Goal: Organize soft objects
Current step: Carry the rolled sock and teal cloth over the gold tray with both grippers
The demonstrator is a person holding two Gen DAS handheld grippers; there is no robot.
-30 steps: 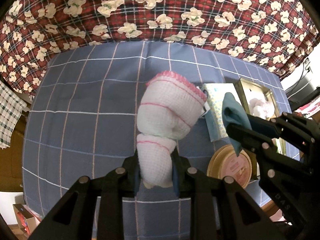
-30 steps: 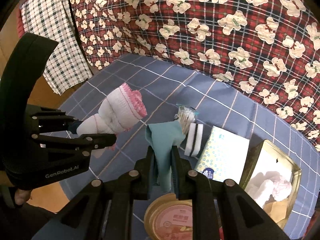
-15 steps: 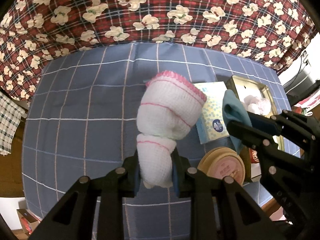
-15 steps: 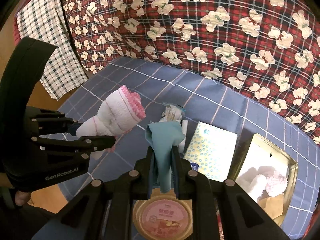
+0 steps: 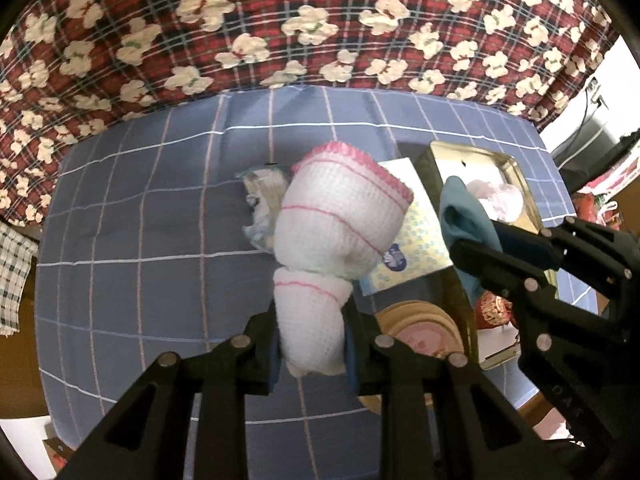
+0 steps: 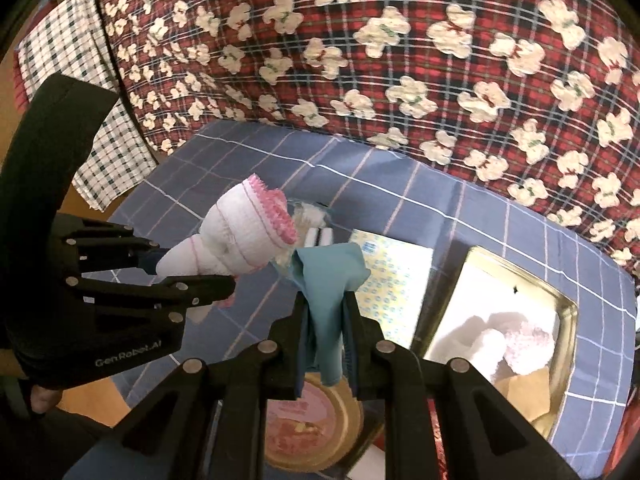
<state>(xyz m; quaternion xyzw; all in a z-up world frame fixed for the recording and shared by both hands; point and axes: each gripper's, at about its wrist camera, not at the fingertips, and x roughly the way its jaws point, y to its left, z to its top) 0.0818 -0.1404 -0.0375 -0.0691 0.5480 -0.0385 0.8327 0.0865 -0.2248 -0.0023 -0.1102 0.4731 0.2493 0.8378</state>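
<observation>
A blue cloth with a thin white and pink grid (image 5: 160, 220) covers the work surface, and behind it lies a red tartan fabric printed with cream flowers (image 6: 440, 60); a green-and-white checked cloth (image 6: 80, 60) hangs at the far left edge in the right wrist view, above bare wood. The left gripper (image 5: 310, 344) is clamped on the narrow end of a rolled white waffle cloth with pink trim (image 5: 340, 224), which stands up out of the jaws clear of the table. The right gripper (image 6: 326, 340) is closed tight on a teal cloth (image 6: 328, 280), whose bunched top rises above the fingers. Below and between the two held cloths lie a crumpled clear wrapper (image 5: 262, 204), a flat yellow tissue pack with a blue ring pattern (image 6: 392, 280), and a round gold-rimmed tin lid with a pink label (image 6: 308, 420) whose print is too blurred to read. To the right stands an open gold metal box (image 6: 568, 320) holding pale pink and white fluffy cloths (image 6: 516, 340). White lettering on the left gripper's body reads "GenRobot.AI".
</observation>
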